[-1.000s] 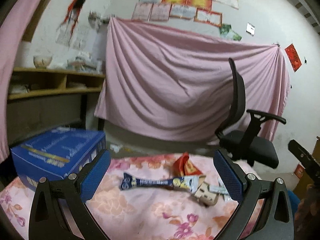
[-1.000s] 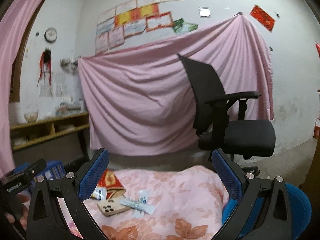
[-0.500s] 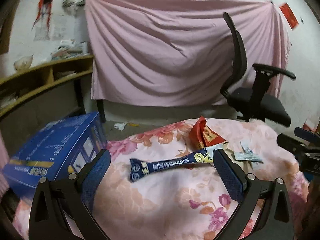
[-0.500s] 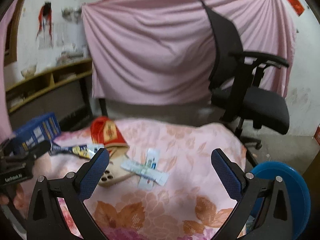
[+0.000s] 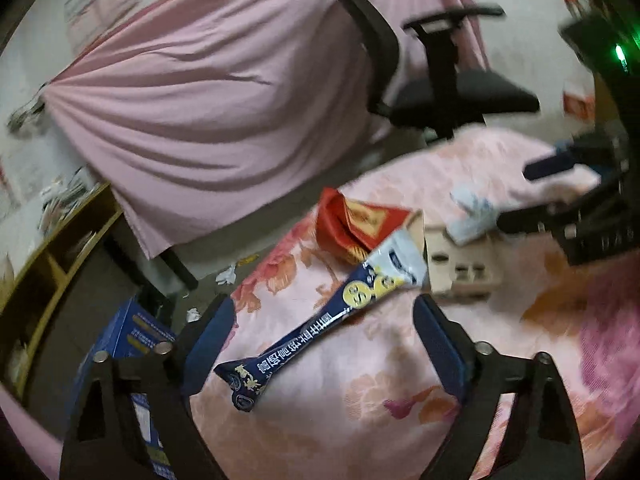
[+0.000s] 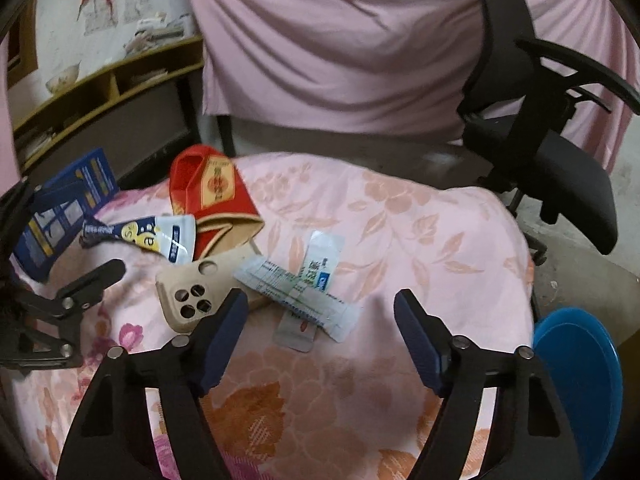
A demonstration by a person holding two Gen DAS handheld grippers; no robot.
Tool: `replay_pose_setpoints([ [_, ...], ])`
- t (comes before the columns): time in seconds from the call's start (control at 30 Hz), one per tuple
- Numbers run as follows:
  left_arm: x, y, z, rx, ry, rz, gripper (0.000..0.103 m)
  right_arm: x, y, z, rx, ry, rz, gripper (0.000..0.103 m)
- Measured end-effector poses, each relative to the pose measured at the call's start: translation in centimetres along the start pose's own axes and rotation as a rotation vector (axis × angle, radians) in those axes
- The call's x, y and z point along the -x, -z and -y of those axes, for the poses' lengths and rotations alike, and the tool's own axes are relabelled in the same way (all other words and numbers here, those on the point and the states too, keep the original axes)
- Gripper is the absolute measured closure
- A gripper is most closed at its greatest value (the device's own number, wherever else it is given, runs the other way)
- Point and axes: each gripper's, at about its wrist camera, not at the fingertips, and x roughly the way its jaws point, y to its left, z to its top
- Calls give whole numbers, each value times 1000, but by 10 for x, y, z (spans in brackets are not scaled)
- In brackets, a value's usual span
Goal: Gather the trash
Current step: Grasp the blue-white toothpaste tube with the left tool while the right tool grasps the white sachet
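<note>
On the pink floral cloth [image 5: 360,420] lie a long dark-blue snack wrapper [image 5: 320,332], a red packet [image 5: 352,224], a beige phone case [image 6: 204,288] and clear white wrappers [image 6: 308,296]. My left gripper [image 5: 324,328] is open just above the blue wrapper, which lies between its fingers. My right gripper [image 6: 320,320] is open just above the clear wrappers. The blue wrapper [image 6: 140,236] and red packet [image 6: 212,192] also show in the right wrist view. The phone case [image 5: 460,264] also shows in the left wrist view.
A blue box [image 6: 64,208] sits at the cloth's left edge. A black office chair [image 6: 552,132] stands behind on the right. A blue round bin [image 6: 580,384] stands low on the right. A pink sheet [image 5: 220,80] hangs behind; wooden shelves [image 6: 100,80] are at left.
Both grippers have tilted down and moved closer to the cloth. The left one now straddles the blue wrapper; the right one is over the clear wrappers.
</note>
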Motion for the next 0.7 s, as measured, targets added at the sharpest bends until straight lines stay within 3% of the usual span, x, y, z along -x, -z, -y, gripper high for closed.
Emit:
replay_pose_setpoints([
  [0.1,-12,2,-4,-1,29,-43,30,-7,-1,-1,-5,-13,-31,51],
  [0.33,-25,2,-8,25,94,-134,61,-13,1,-1,-1,-40,-82,52],
  [0.47,-27,0,-5,22,104,-165,78,-13,2,-2,-4,-59,-90,61],
  [0.7,-14,-4,-5,112,155,-176,89,-8,7,-4,-23,-103,-96,79],
])
